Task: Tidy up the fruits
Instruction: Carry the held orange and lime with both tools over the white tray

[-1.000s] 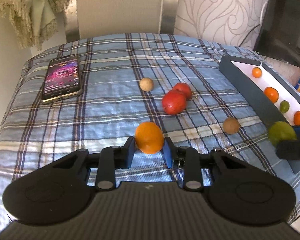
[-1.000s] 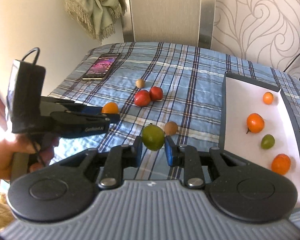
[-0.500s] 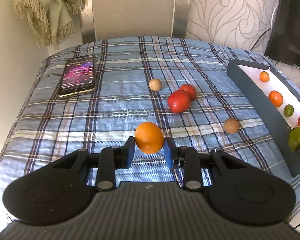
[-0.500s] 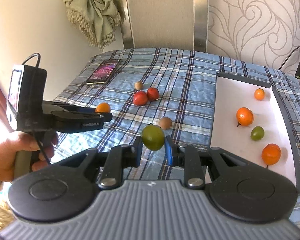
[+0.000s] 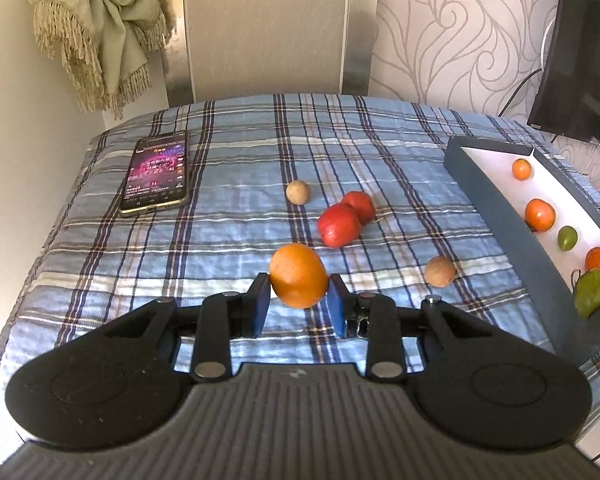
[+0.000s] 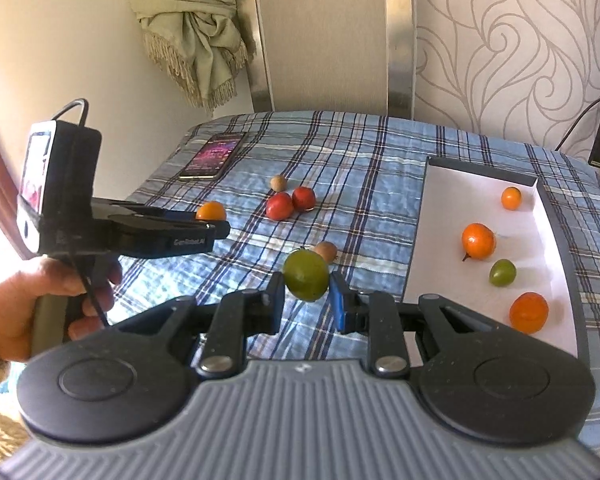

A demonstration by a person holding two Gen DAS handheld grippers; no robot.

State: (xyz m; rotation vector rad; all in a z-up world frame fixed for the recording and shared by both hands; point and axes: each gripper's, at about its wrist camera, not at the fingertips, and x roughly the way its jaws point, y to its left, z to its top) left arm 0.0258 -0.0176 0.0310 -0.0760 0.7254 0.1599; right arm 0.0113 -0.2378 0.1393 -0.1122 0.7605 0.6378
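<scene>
My left gripper [image 5: 299, 307] is shut on an orange [image 5: 299, 275], held above the plaid cloth. My right gripper [image 6: 306, 304] is shut on a green fruit [image 6: 305, 275], also lifted off the cloth. In the right wrist view the left gripper [image 6: 208, 222] shows at the left with the orange [image 6: 211, 211] at its tip. Two red fruits [image 5: 344, 219] and two small brown fruits [image 5: 298, 192] [image 5: 440, 271] lie on the cloth. The dark tray with a white floor [image 6: 440, 216] stands at the right and holds three orange fruits and a small green one [image 6: 502, 272].
A phone [image 5: 156, 172] with a lit screen lies at the far left of the cloth. A chair back [image 5: 266, 28] and a fringed cloth [image 5: 96, 28] stand behind the table. A dark screen [image 5: 580, 60] is at the far right. A hand [image 6: 28, 304] grips the left handle.
Both grippers have risen and drawn back a little from the table with their fruits still held. The fruits on the cloth and in the tray have not moved.
</scene>
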